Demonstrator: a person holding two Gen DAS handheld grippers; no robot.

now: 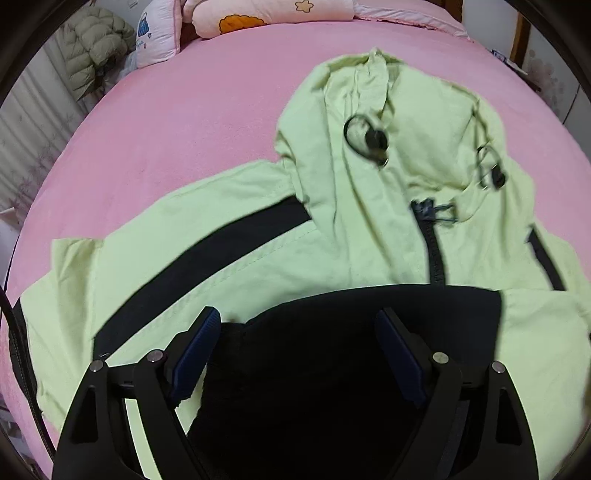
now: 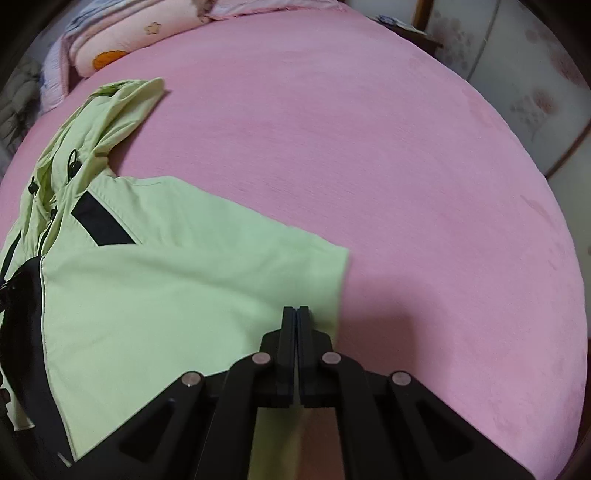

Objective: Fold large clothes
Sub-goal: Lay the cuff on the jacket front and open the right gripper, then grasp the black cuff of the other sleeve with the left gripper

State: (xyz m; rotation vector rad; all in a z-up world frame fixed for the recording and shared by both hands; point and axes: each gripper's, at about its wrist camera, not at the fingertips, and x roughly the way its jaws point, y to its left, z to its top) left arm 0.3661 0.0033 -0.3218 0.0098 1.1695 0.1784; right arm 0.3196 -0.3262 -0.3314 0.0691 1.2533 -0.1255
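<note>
A light green hooded jacket [image 1: 258, 229] with black stripes and a black lower panel [image 1: 351, 350] lies spread on the pink bed [image 1: 166, 129]. Its hood [image 1: 388, 122] points to the far side. My left gripper [image 1: 297, 321] is open, its blue pads either side of the black panel just above it. In the right wrist view the jacket's sleeve [image 2: 177, 280] lies flat across the bed [image 2: 406, 184]. My right gripper [image 2: 296, 314] is shut on the sleeve's edge near the cuff.
Pink pillows and a folded quilt [image 1: 266, 14] lie at the head of the bed. A grey-green puffy coat [image 1: 96, 51] sits off the bed at far left. A patterned wardrobe [image 2: 535, 92] stands past the bed's right edge.
</note>
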